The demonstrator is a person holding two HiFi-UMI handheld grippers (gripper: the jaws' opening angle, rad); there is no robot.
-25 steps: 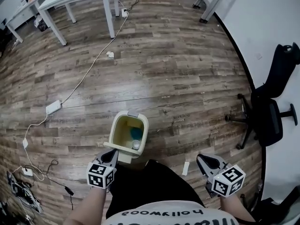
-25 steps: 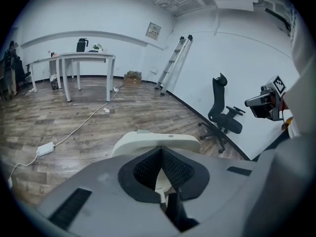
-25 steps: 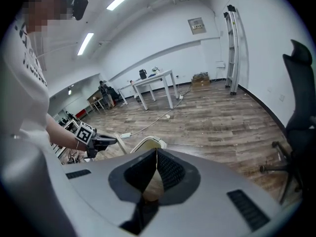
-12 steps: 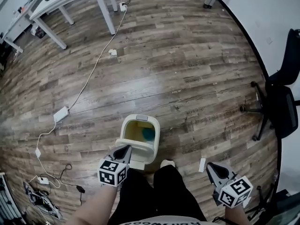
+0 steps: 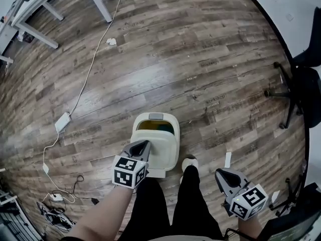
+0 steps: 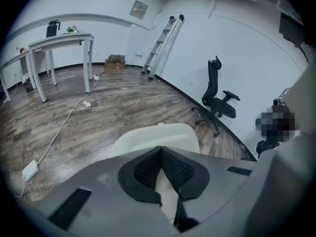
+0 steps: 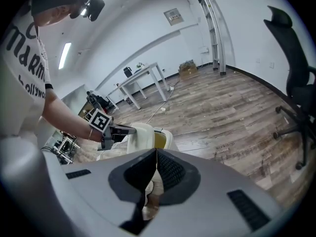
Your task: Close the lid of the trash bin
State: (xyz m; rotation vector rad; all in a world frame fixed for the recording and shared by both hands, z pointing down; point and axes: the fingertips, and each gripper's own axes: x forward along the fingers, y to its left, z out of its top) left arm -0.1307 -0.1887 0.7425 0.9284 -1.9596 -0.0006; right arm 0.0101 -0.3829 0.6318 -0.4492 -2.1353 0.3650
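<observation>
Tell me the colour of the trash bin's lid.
The lid is cream, shown best in the head view.

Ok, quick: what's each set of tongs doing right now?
Left gripper: tongs shut, empty, tip over the cream plastic trash bin lid.
Right gripper: tongs shut, empty.

Head view: overhead, steeply down on floor (image 5: 200, 59), trash bin (image 5: 156, 147) at 6 o'clock. Left gripper view: close behind trash bin, facing 12 o'clock. Right gripper view: faces 11 o'clock, sharing trash bin and left gripper (image 7: 131, 129).
</observation>
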